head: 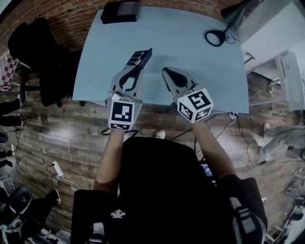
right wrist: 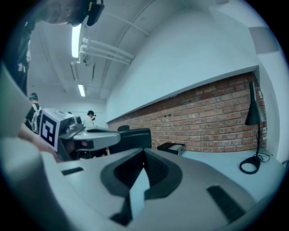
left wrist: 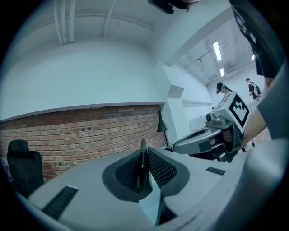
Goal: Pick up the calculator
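Our left gripper (head: pixel 135 71) clamps the calculator (head: pixel 138 57) by one end, so it could pivot or slip; our right gripper (head: pixel 167 72) sits closed, empty.

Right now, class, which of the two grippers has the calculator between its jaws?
The left gripper: its jaws are clamped on the calculator, seen edge-on between them. The right gripper has its jaws shut together on nothing.

The near end of the calculator (head: pixel 141 55) is hidden between the fingers (head: pixel 119 79) of the left gripper (head: pixel 135 68). Its key labels are too small to read. The top edge cuts off the lamp (head: pixel 237 11).
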A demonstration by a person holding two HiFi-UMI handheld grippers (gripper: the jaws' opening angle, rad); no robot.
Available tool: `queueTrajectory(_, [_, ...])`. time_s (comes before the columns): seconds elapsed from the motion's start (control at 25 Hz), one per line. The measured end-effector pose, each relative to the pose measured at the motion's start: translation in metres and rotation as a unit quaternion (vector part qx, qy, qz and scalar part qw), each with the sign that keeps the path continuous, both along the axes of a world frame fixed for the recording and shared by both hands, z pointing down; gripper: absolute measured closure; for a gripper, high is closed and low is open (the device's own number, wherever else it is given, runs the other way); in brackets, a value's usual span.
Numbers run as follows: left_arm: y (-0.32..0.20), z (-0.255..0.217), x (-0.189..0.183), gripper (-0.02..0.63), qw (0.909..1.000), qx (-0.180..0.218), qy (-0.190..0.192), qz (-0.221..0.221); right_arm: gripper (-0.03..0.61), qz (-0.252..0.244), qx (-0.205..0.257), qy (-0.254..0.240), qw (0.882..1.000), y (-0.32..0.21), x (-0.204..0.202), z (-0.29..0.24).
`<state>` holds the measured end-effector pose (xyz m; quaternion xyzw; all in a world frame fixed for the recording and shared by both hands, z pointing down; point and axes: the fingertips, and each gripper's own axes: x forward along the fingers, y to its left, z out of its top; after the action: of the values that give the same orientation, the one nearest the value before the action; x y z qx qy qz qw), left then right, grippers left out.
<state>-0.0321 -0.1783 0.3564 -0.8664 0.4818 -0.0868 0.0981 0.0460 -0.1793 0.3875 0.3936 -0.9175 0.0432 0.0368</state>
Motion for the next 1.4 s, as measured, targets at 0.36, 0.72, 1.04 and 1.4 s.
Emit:
queueTrajectory(0.36, [0.001, -0.009, -0.018, 0.563, 1.0, 0.001, 0.005, 0.009, 0.574, 0.008, 0.003, -0.004, 1.0, -0.005, -0.018, -0.01])
queueTrajectory(0.72, [0.023, -0.02, -0.064, 0.563, 0.9998, 0.008, 0.013, 0.015, 0.574, 0.02, 0.015, -0.006, 1.0, 0.01, -0.059, -0.026])
queueTrajectory(1.04, [0.047, -0.027, -0.091, 0.563, 0.9986, 0.005, 0.043, 0.03, 0.574, 0.037, 0.02, -0.003, 0.999, 0.037, -0.083, -0.032])
queueTrajectory(1.4, [0.071, -0.021, -0.114, 0.563, 0.9979, 0.006, 0.042, 0.049, 0.574, 0.057, 0.026, -0.002, 0.998, 0.066, -0.106, -0.037])
